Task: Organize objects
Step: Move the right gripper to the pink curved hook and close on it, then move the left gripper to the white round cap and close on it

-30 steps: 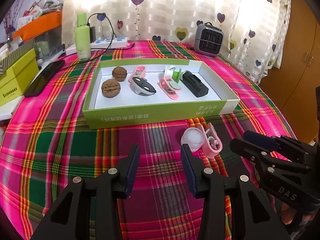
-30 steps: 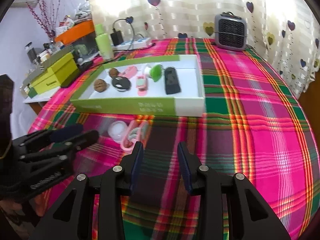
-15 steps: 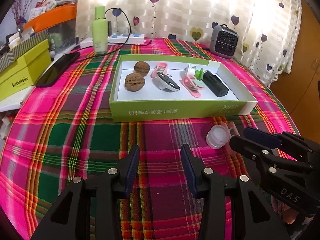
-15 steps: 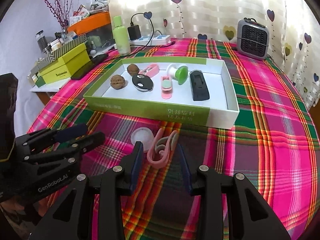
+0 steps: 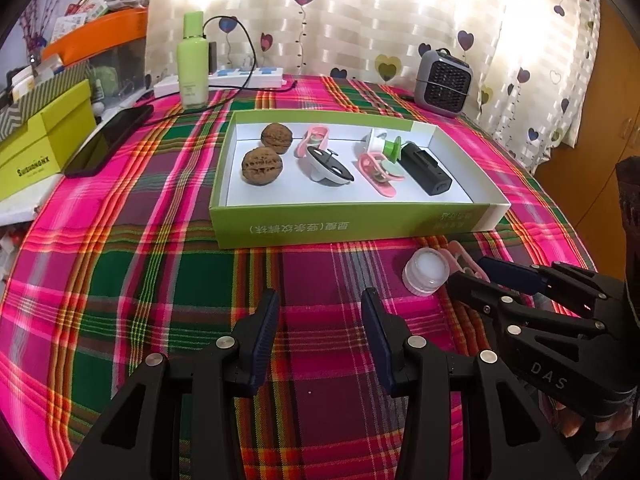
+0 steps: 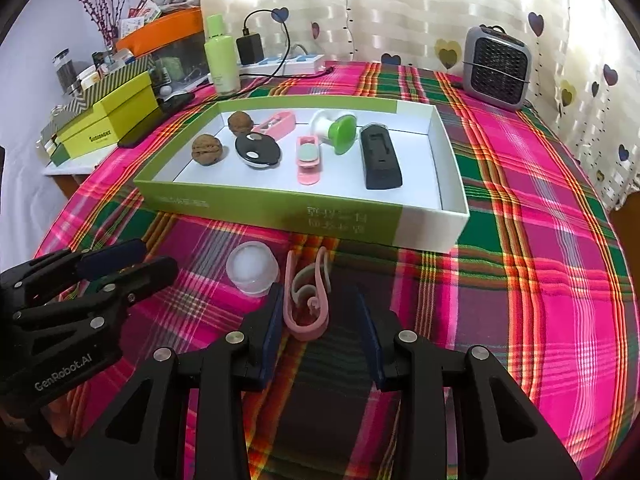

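Plaid tablecloth (image 6: pixel 520 280) filling more of both views now; right gripper (image 6: pixel 316 320) having slid over, now straddling pink clip (image 6: pixel 306 300), jaws parted, unclenched. Left gripper (image 5: pixel 320 320) hovering empty. Readying pickup toward green box (image 6: pixel 280 208).

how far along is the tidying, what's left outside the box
Mostly done: two walnuts and five small items already lie in the green box. In hand: the open right gripper straddles the pink clip, not yet clamped. Left: that clip and the clear jar.
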A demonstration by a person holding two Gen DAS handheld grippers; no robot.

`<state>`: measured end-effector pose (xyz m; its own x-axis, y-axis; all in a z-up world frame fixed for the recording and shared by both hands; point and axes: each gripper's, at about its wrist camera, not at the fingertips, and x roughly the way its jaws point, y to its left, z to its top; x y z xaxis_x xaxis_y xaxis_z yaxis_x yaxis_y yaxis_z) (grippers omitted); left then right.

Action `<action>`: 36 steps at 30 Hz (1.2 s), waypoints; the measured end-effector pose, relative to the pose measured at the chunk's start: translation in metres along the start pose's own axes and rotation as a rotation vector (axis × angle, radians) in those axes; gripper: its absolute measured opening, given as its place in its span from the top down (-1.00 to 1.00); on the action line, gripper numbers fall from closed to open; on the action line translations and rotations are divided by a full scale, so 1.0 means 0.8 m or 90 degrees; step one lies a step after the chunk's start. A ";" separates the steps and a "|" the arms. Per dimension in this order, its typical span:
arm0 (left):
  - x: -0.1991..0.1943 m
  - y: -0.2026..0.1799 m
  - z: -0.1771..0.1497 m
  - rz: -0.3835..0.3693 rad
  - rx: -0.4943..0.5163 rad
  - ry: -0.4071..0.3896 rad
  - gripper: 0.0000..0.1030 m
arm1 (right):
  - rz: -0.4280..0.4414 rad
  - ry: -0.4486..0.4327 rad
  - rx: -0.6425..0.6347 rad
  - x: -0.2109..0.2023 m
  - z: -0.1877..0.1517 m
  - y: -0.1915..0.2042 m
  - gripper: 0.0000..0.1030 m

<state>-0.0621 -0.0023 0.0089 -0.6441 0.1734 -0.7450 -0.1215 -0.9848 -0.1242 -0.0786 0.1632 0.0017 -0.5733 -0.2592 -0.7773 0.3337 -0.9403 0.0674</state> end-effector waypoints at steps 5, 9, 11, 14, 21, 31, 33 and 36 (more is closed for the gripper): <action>0.000 -0.002 0.000 0.000 -0.001 0.002 0.20 | -0.009 0.002 -0.022 0.006 0.006 0.006 0.29; 0.001 -0.002 0.001 0.000 0.001 0.002 0.21 | -0.009 0.002 -0.022 0.007 0.006 0.006 0.29; 0.002 -0.003 0.002 -0.003 0.002 0.002 0.21 | -0.008 0.002 -0.019 0.006 0.006 0.005 0.29; 0.001 -0.006 0.003 -0.008 0.004 0.002 0.20 | -0.009 0.001 -0.016 0.005 0.006 0.003 0.29; 0.003 -0.017 0.009 -0.017 0.016 0.004 0.20 | -0.011 -0.002 0.002 0.002 0.004 -0.009 0.54; 0.007 -0.039 0.015 -0.042 0.041 0.010 0.20 | -0.017 -0.003 0.022 -0.004 -0.003 -0.024 0.54; 0.008 -0.043 0.016 -0.044 0.047 0.011 0.20 | -0.017 -0.003 0.025 -0.006 -0.005 -0.027 0.54; 0.013 -0.050 0.016 -0.047 0.055 0.017 0.20 | -0.014 -0.003 0.026 -0.007 -0.006 -0.028 0.54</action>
<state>-0.0736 0.0388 0.0143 -0.6105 0.2440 -0.7535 -0.2328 -0.9646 -0.1238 -0.0793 0.1871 0.0015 -0.5834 -0.2390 -0.7762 0.2902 -0.9540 0.0756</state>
